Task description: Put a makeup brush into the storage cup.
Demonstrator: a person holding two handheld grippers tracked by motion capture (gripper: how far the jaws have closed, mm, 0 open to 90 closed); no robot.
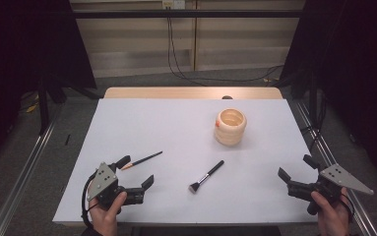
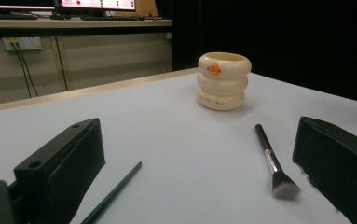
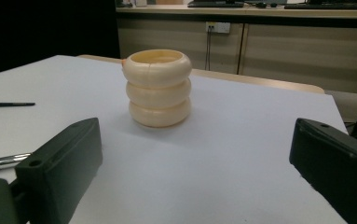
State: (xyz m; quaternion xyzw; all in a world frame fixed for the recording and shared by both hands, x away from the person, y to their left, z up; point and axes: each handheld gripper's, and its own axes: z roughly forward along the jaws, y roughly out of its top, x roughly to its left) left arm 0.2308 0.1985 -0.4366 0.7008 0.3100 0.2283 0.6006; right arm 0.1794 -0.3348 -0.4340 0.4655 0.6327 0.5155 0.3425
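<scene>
White desk (image 1: pixel 176 128) across the middle of the high view, wooden edge along its far side. Cream holder (image 1: pixel 230 127) of three stacked rings, upright in the upper right part of the desk, open top; orange mark on its upper ring in the left gripper view (image 2: pixel 223 80), plain side in the right gripper view (image 3: pixel 158 87). Black makeup brush (image 1: pixel 206 176) flat at lower centre, bristles toward the bottom of the frame, handle slanting up to the right. Thin dark paintbrush (image 1: pixel 142 160) to its left, orange tip just beside the upper jaw of the left hand-held gripper (image 1: pixel 136 173). Left hand-held gripper at lower left, jaws wide apart, nothing between them, low over the desk. Right hand-held gripper (image 1: pixel 293 168) at lower right, jaws likewise spread wide and empty, well apart from both brushes. In the left gripper view, paintbrush (image 2: pixel 112 193) at lower left, makeup brush (image 2: pixel 273 163) at lower right, holder beyond.
</scene>
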